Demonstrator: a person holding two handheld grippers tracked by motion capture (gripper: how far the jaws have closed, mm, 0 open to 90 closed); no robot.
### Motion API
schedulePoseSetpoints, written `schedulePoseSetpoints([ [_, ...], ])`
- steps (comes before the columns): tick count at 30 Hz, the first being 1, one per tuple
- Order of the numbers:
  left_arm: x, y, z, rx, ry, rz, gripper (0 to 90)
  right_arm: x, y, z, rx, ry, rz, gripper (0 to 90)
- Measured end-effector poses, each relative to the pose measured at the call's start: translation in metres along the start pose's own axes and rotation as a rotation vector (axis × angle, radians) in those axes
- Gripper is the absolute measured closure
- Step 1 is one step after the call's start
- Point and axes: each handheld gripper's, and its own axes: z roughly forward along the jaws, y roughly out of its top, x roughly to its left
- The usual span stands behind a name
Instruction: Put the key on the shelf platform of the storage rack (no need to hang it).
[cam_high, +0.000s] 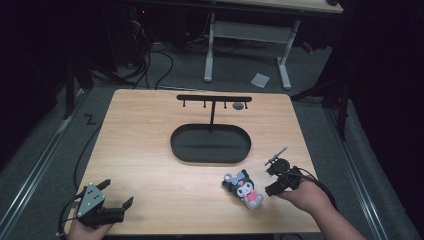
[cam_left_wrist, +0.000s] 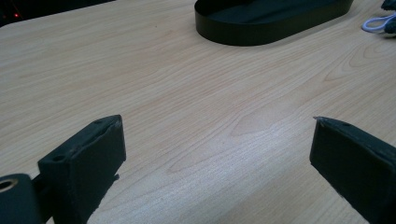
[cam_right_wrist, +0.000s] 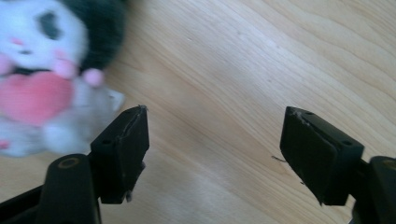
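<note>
At about 7 o'clock on the wooden desk (cam_high: 150, 165) in the high view: left hand-held gripper (cam_high: 116, 195), held by a hand (cam_high: 90, 231) at the near edge, grey three-cornered plate on top, jaws spread wide and gripping nothing. In the left gripper view (cam_left_wrist: 217, 154): both black jaws well apart over bare wood grain, the oval tray's wall (cam_left_wrist: 261, 35) ahead toward 12 o'clock, a white loop (cam_left_wrist: 376, 22) at the far 2 o'clock corner.

At the desk's centre: black oval tray (cam_high: 210, 157), empty as far as can be seen, with a black T-shaped hook stand (cam_high: 214, 98) rising from its far side toward 12 o'clock; a small grey item (cam_high: 238, 106) under the bar's right end, too small to identify.

At about 5 o'clock: plush toy (cam_high: 243, 188), black ears, white face, pink heart on the chest, lying on the desk just left of the right hand-held gripper (cam_high: 272, 180). Held by the right hand (cam_high: 305, 196), cable looping behind, jaws parted and gripping nothing. In the right gripper view (cam_right_wrist: 215, 135): open jaws over bare wood, blurred plush toy (cam_right_wrist: 46, 79) toward 10 o'clock, just beside the left jaw; contact not clear.

On the floor beyond the desk at 12 o'clock: white legs of another table (cam_high: 245, 35).
</note>
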Motion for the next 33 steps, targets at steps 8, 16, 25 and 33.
schedulePoseSetpoints([
  [8,0.0,0.0,0.0,-0.001,-0.003,0.003,4.1,0.022,0.016,-0.013,-0.017,0.016,-0.054,13.3],
  [16,0.002,0.0,-0.002,-0.003,-0.006,-0.001,4.2,0.054,0.03,-0.001,0.007,0.071,-0.105,1.6],
  [25,0.003,0.0,-0.002,-0.007,0.0,0.001,4.2,0.062,0.028,0.028,0.067,0.086,-0.1,8.9],
  [33,0.003,0.0,-0.002,-0.005,0.001,0.0,4.2,0.064,0.025,0.035,0.05,0.096,-0.093,42.3],
])
